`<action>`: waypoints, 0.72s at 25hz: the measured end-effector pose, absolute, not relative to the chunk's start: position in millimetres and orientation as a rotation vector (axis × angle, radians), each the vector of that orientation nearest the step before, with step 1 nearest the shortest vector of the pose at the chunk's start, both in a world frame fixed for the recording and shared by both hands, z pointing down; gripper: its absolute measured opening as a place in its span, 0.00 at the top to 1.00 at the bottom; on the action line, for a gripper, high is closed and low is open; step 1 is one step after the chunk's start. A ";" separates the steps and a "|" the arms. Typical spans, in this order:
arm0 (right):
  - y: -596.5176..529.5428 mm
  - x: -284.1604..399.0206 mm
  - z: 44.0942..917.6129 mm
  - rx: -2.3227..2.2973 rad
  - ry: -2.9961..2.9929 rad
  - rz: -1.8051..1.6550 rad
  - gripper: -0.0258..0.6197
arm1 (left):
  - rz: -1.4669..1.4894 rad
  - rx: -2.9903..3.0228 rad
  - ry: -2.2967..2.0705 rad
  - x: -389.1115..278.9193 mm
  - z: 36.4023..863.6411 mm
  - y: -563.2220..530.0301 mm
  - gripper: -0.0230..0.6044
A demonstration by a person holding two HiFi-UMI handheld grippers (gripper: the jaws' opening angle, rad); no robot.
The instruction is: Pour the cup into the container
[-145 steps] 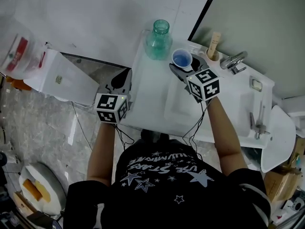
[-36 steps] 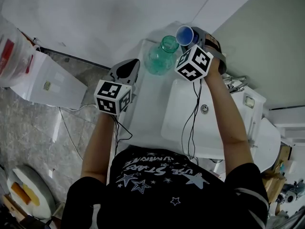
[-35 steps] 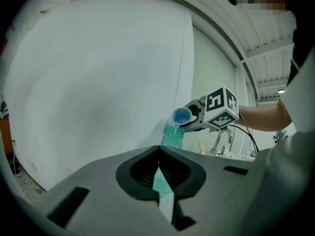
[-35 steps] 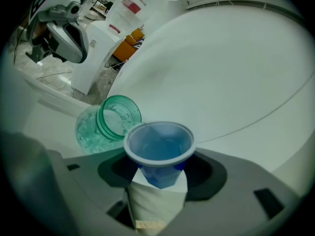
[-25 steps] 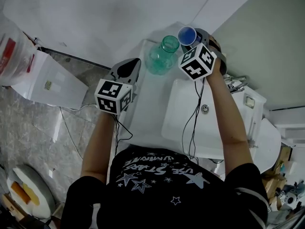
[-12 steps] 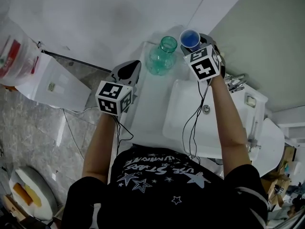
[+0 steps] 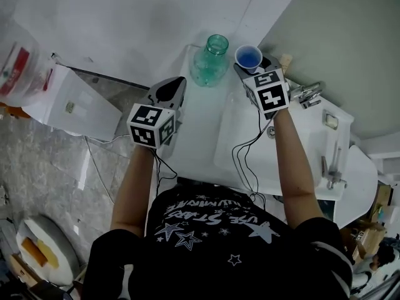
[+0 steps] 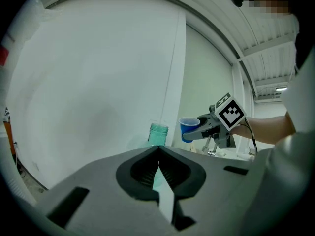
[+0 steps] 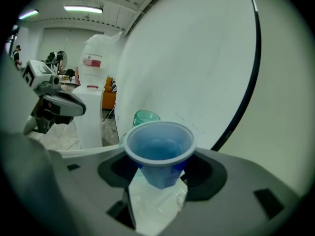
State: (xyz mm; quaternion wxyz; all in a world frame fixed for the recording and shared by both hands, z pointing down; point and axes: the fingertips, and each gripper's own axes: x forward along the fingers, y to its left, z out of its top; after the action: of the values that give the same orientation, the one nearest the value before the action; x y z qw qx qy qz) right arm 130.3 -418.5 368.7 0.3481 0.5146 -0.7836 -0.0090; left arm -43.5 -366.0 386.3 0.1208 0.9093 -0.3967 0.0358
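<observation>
Nearest me is my black shirt [image 7: 206, 227] with its pale star print, and both bare forearms reach out from it toward the green bottle [image 7: 210, 64]. The left gripper [image 7: 170, 91] sits short of the bottle, on its near left. It is a smooth grey shell with a checkered marker cube on top, held roughly level with its nose aimed at the bottle. Its ribbed dark pads are pressed together at the tips with nothing between them. To the near right of the bottle lies the white basin [image 7: 250, 158], glossy and rounded, and a metal tap [image 7: 305, 92] stands on its far right. The right gripper [image 7: 250, 67] is just right of the bottle, pointing away from me and tilted somewhat downward, and its wrist is straight behind the cube. Its jaws pinch the cup [image 7: 249, 57], a small tapered blue plastic cup with a thin pale rim. The cup stands upright about level with the bottle's mouth, close beside it but not touching. The bottle is translucent green, round-shouldered and has a wide open threaded neck. It stands on the narrow white ledge [image 7: 194, 124]. Beyond the bottle rises a plain matte white wall [image 7: 137, 17].
</observation>
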 end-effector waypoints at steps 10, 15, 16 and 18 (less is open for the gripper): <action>-367.5 99.6 408.2 1.281 -2.176 0.086 0.53 | 0.149 2.606 -1.181 -49.5 404.5 -327.7 0.95; -348.1 75.9 431.8 1.250 -2.274 0.128 0.53 | 0.191 2.579 -1.181 -54.5 420.4 -312.2 0.95; -345.3 71.9 437.7 1.247 -2.294 0.138 0.53 | 0.199 2.571 -1.180 -55.9 424.6 -309.3 0.95; -340.8 64.8 449.3 1.247 -2.331 0.170 0.53 | 0.214 2.554 -1.177 -59.0 432.3 -304.1 0.95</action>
State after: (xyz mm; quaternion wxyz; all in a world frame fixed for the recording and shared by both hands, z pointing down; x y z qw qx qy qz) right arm 64.8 -340.8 449.3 0.2437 0.4564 -0.8535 0.0623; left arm -59.0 -304.1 432.3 0.1601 0.8938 -0.4121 0.0750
